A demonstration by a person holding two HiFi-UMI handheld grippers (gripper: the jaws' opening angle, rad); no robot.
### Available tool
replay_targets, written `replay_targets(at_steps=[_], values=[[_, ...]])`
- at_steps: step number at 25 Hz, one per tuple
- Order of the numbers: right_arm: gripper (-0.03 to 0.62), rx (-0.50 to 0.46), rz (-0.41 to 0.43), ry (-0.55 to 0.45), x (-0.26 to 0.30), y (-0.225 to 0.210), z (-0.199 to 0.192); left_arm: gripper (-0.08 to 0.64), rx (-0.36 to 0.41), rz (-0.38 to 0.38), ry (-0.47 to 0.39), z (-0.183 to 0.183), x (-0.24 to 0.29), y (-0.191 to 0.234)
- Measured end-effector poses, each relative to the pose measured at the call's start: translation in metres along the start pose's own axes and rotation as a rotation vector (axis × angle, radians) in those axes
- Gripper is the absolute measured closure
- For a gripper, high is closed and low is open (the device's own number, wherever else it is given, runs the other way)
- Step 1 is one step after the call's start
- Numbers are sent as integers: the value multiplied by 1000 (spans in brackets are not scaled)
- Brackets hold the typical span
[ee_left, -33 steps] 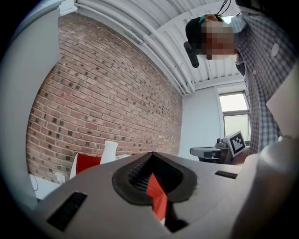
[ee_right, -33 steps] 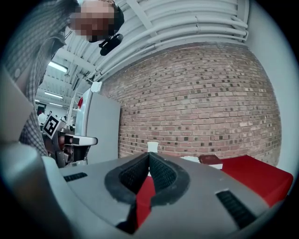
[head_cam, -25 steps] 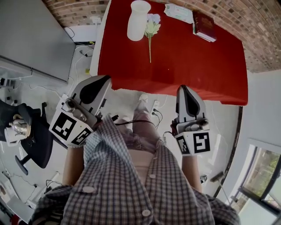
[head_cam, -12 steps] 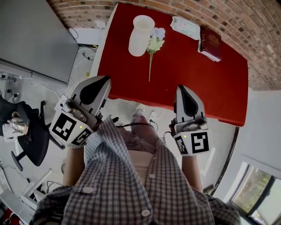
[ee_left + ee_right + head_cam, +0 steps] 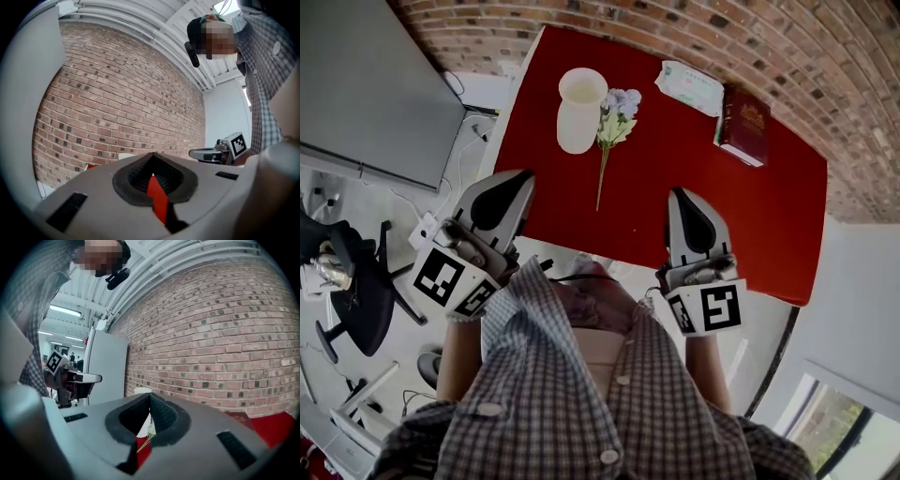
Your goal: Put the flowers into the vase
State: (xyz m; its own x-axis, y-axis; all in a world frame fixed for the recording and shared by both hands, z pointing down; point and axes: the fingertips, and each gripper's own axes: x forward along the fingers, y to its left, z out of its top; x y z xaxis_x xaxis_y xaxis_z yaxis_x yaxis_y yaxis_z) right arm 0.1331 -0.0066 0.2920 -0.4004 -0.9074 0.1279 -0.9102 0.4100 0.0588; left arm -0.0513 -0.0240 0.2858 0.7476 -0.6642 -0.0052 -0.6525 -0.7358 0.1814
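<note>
A white vase (image 5: 579, 110) stands upright at the far left of the red table (image 5: 675, 187). Right beside it lies a small bunch of pale blue flowers (image 5: 615, 114), its thin stem running toward the near edge. My left gripper (image 5: 503, 197) is shut and empty, over the table's near left edge. My right gripper (image 5: 687, 220) is shut and empty too, above the red cloth to the right of the stem. Through the right gripper's closed jaws the vase (image 5: 142, 391) and the flower stem (image 5: 149, 432) show ahead. The left gripper view shows only red cloth (image 5: 157, 198) and brick wall.
A dark red book (image 5: 742, 126) and a white packet (image 5: 690, 86) lie at the table's far side, against the brick wall (image 5: 703, 37). A grey cabinet (image 5: 366, 94) stands left of the table, a black office chair (image 5: 356, 291) on the floor at left.
Both grippers and the person have come closer to the table; the tips now reach over its near edge. Vase, flowers and book lie as before. Both grippers stayed shut.
</note>
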Motion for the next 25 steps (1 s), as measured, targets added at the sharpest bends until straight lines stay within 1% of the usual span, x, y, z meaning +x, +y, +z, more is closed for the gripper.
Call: replay_targets(at_steps=[2, 6, 9, 13, 17, 19, 22, 25], values=[[586, 3, 8, 28, 3, -12, -5, 554, 1, 8, 1, 1, 11, -1], [586, 14, 27, -8, 10, -30, -3, 554, 2, 27, 18, 0, 29, -2], [586, 25, 33, -3, 13, -39, -8, 554, 8, 35, 30, -2, 38, -4], [586, 37, 33, 54, 16, -47, -18, 554, 25, 29, 50, -2, 47, -4], [586, 47, 39, 66, 25, -49, -20, 554, 31, 31, 64, -2, 54, 3], [586, 49, 36, 60, 30, -49, -19, 554, 29, 29, 68, -3, 58, 8], [586, 38, 29, 11, 40, -50, -10, 554, 20, 18, 64, -2, 65, 17], [586, 45, 12, 16, 49, -51, -9, 554, -5, 4, 45, 0, 69, 28]])
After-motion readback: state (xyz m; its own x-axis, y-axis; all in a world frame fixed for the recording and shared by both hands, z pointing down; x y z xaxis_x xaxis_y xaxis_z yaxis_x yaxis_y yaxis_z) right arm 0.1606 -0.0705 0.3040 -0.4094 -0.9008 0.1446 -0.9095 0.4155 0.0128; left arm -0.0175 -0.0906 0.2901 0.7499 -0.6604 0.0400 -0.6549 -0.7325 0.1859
